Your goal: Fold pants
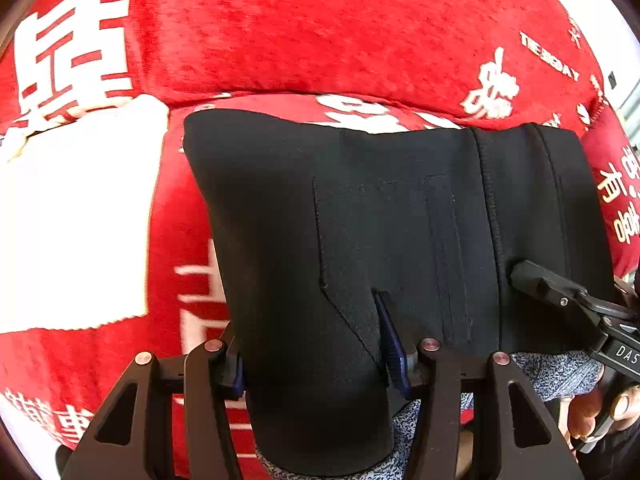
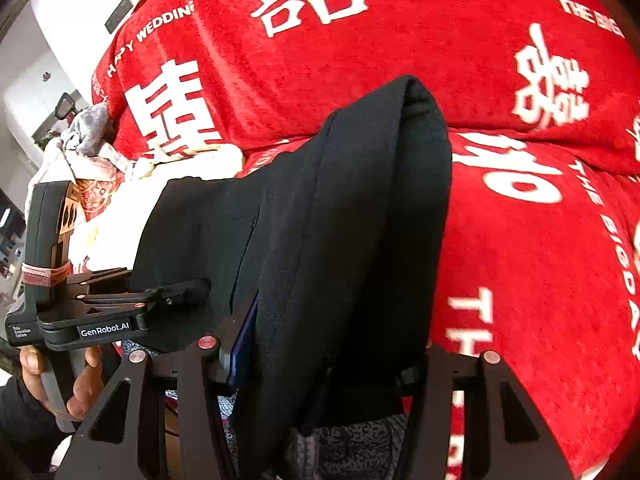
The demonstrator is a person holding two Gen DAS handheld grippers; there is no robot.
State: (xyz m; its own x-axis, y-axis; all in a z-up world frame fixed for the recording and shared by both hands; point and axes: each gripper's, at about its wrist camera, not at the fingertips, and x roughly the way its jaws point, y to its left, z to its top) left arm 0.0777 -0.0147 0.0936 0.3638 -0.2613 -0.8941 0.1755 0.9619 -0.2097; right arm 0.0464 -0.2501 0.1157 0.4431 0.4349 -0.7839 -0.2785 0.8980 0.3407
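The black pants are folded into a thick bundle, held up over a red blanket with white lettering. My left gripper is shut on the near edge of the pants; a blue pad presses the cloth. My right gripper is shut on the other end of the pants, which drape over its fingers. The right gripper also shows in the left wrist view, the left gripper in the right wrist view.
A white cloth lies on the blanket to the left. A heap of light clothes sits at the far left. A grey patterned fabric lies under the pants. The blanket spreads to the right.
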